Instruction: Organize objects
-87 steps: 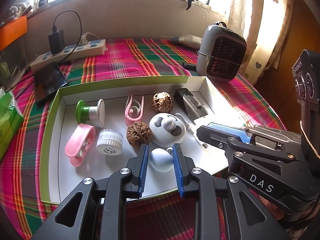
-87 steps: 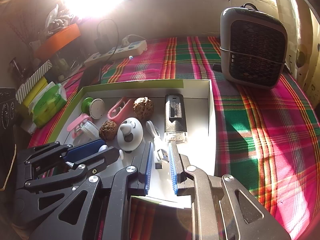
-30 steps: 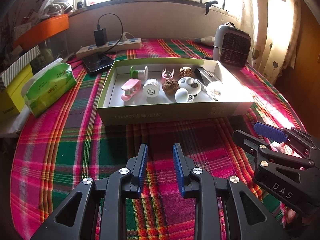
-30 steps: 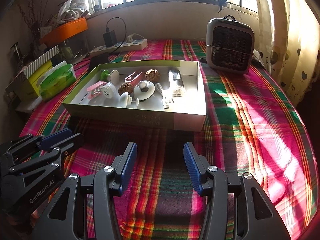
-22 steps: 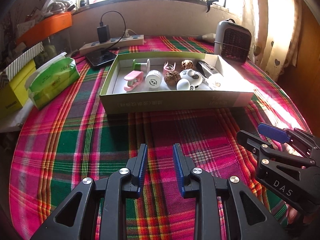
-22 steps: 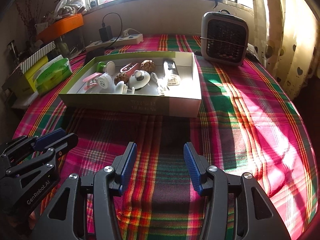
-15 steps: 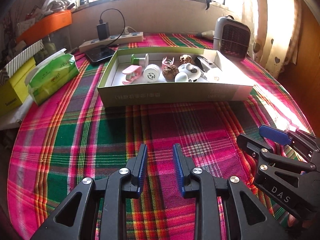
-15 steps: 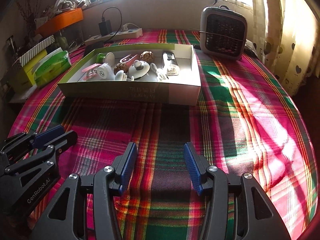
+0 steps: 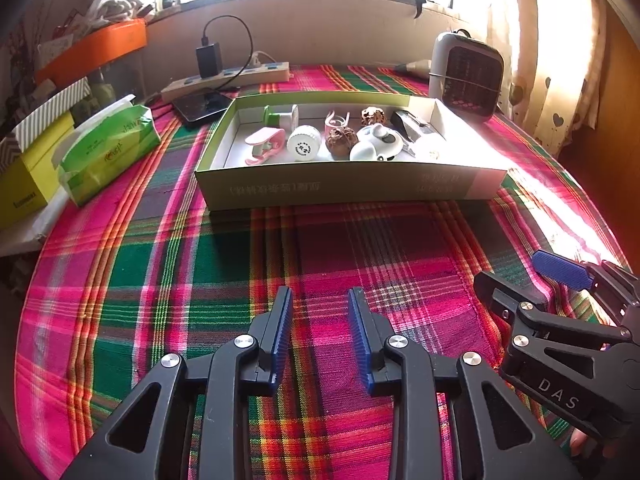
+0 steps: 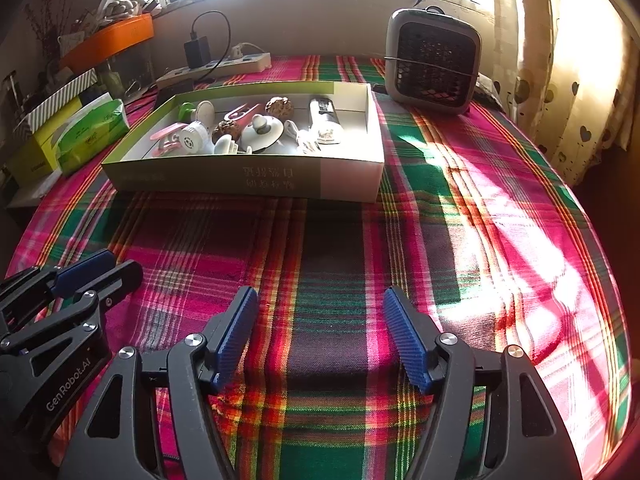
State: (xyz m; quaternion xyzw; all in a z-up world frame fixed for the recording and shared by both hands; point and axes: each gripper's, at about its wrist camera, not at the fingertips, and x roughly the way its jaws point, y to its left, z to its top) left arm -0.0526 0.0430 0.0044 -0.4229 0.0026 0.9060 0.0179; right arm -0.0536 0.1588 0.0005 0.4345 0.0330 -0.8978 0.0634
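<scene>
A shallow green-and-white cardboard box [image 9: 348,188] [image 10: 248,178] stands on the plaid tablecloth. It holds several small items: a pink clip [image 9: 264,144], a white round cap [image 9: 304,143], two walnuts [image 9: 341,140], a white panda-shaped piece [image 9: 380,140], a green-and-white spool [image 9: 280,117] and a black-and-silver device [image 9: 412,128]. My left gripper [image 9: 320,300] is open and empty, low over the cloth well in front of the box. My right gripper [image 10: 320,300] is open wider, empty, also in front of the box.
A small grey fan heater [image 10: 434,62] stands behind the box on the right. A power strip with charger [image 9: 228,76] and a phone [image 9: 204,105] lie at the back. A green tissue pack [image 9: 108,152] and a yellow box [image 9: 32,176] sit left. Curtains [image 10: 568,80] hang right.
Both grippers have pulled back from inside the box to the near part of the table. The white piece held between my left fingers earlier now lies in the box. My right gripper has opened wider.
</scene>
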